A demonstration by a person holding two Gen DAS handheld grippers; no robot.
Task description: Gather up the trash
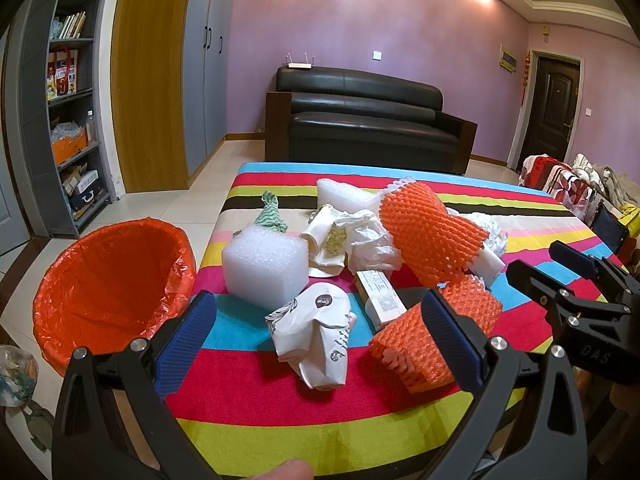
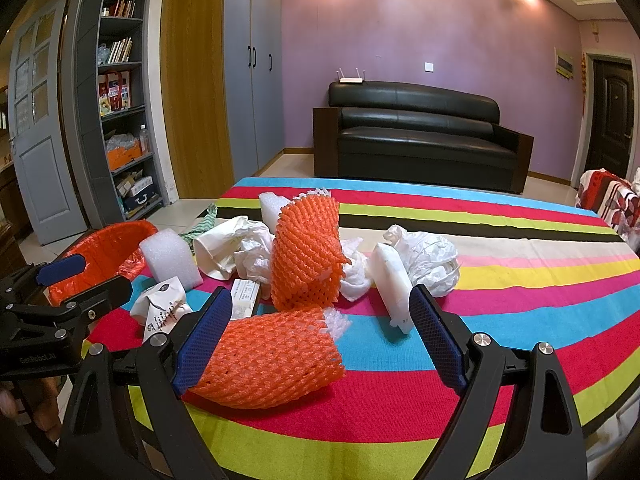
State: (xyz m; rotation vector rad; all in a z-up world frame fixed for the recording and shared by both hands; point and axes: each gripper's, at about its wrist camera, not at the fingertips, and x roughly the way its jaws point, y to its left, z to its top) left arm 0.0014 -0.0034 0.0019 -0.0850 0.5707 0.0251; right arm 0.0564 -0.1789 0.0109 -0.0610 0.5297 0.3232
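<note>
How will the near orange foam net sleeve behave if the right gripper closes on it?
The orange foam net sleeve looks like open mesh foam, so it probably squashes flat between the right gripper pads. It seems very light for its bulk. Lying on its side as a tube on the striped tablecloth, it may roll if nudged.

I see the trash heaped near the left edge of the striped counter (image 2: 500,236). A white foam block (image 1: 264,270) sits closest to that edge. Beside it lies a crumpled printed paper bag (image 1: 316,340) at the front, with a small flat carton (image 1: 380,300) just behind. One orange foam net sleeve (image 2: 268,356) lies on its side nearest the front edge; a taller one (image 2: 308,252) stands behind it. Crumpled white plastic (image 2: 428,260) sits further right. The bin with an orange liner (image 1: 108,280) stands off the left edge, open.
</note>
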